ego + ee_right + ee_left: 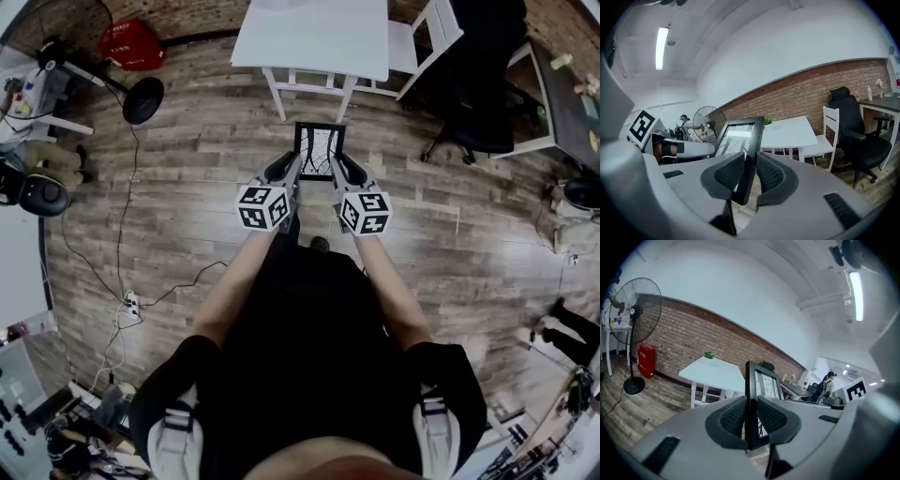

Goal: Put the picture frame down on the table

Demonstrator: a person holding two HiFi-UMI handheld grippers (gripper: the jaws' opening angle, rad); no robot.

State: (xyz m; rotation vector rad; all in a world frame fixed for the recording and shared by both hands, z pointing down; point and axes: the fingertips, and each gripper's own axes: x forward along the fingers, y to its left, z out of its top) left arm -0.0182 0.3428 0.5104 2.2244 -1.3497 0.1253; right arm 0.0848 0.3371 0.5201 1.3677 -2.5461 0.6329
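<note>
The picture frame [319, 148] is hanging in the air at upper centre of the head view, over the wooden floor [206, 187] and short of the white table [309, 37], which is filling the top centre of that view. So the table is lying straight ahead of the frame, toward the top of the picture, and both arms would be needed to carry it there together.

The left hand-held gripper [298, 171] is pinching the frame's left side bar. The right hand-held gripper [335, 171] is pinching the right side bar. In each gripper view the mesh pads are pressing on the black edge from both sides. Neither hand is sitting nearer the table; they are level with each other.

The frame's long axis is running upright between the jaws in both gripper views, leaning slightly.

The table's far edge is being cut off at the top of the head view. The frame's lower end is being hidden by the jaws, so I cannot tell whether it has a stand. How high the frame is riding over the tabletop is hard to judge.
</note>
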